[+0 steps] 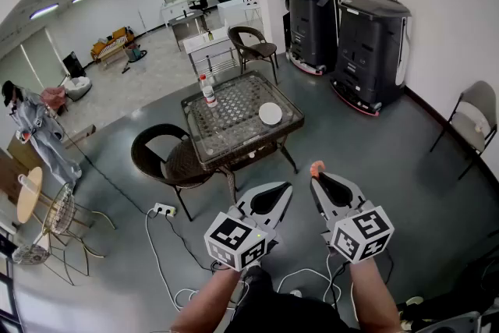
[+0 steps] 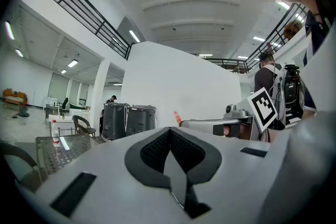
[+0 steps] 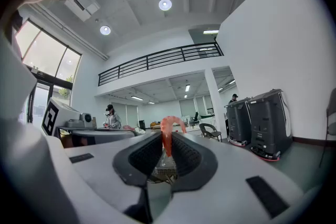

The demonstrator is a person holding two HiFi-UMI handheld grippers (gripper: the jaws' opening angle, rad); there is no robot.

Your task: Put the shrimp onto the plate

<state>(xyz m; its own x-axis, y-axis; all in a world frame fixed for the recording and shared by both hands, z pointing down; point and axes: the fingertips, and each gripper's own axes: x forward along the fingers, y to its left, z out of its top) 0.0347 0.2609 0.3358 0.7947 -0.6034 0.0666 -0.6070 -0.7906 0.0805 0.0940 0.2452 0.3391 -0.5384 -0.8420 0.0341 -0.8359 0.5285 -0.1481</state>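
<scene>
The shrimp [image 3: 168,136] is pinched between the closed jaws of the right gripper [image 1: 316,177], with its curled end poking past the fingertips. The white plate [image 1: 270,114] is seen on the far glass table [image 1: 226,109], well apart, so carrying and placing are judged undone. The left gripper [image 1: 285,186] is closed on nothing.
</scene>
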